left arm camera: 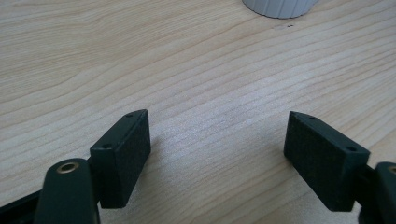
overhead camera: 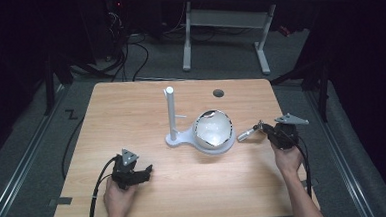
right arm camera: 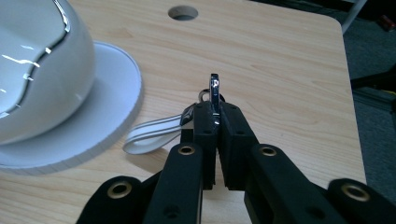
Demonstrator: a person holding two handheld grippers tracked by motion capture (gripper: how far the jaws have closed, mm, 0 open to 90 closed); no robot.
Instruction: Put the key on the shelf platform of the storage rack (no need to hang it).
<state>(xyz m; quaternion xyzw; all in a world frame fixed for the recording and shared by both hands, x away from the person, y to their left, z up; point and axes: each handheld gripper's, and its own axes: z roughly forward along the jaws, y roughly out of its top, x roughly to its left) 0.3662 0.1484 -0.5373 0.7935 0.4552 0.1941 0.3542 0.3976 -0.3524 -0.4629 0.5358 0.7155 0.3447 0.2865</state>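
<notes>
My right gripper (overhead camera: 262,128) (right arm camera: 218,111) is shut on a shiny metal clasp (right arm camera: 214,88), which stands on edge between the pads. A grey-and-white strap loop (right arm camera: 154,135) (overhead camera: 247,133) hangs from the clasp toward a white stand's round base (right arm camera: 112,107). A glossy white bowl-like shell (overhead camera: 213,130) (right arm camera: 32,79) with a jagged rim sits on that base. A thin white post (overhead camera: 171,112) rises from the stand's left end. My left gripper (overhead camera: 145,170) (left arm camera: 217,135) rests low over bare wood at the front left, open, with nothing between its jaws.
The wooden table (overhead camera: 131,106) has a round cable hole (overhead camera: 218,93) (right arm camera: 183,12) at its far side. The stand's ribbed white edge (left arm camera: 280,7) lies ahead of the left gripper. The table's right edge (right arm camera: 348,70) is close to the right gripper. Beyond stands a desk frame (overhead camera: 226,21).
</notes>
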